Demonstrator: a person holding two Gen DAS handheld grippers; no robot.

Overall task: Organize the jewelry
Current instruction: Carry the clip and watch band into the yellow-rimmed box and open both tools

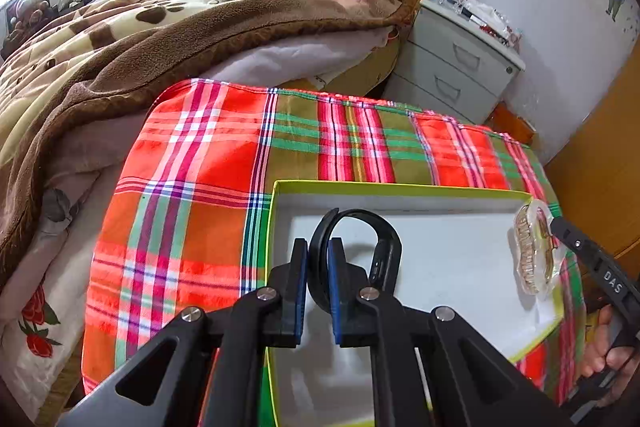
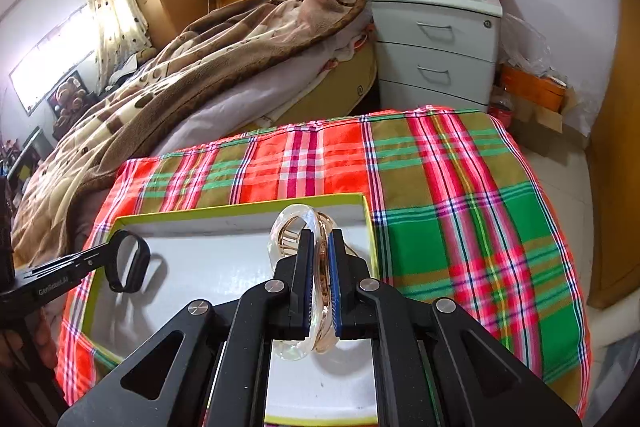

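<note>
Black rubber wristband (image 1: pixel 352 251) clamped in the left gripper (image 1: pixel 319 291) jaws and clear-and-gold chunky bracelet (image 2: pixel 308 279) pinched in the right gripper (image 2: pixel 320 287) jaws both hang over the empty green-rimmed white box (image 2: pixel 240 205) on the plaid-covered desk (image 2: pixel 460 187), neither item yet deposited.

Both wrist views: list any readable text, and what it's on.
"DAS": on the arm of the right gripper, left wrist view.
"GenRobot.AI": on the arm of the left gripper, right wrist view; small, reading not certain.
Items on the nightstand: print too small to read.
</note>
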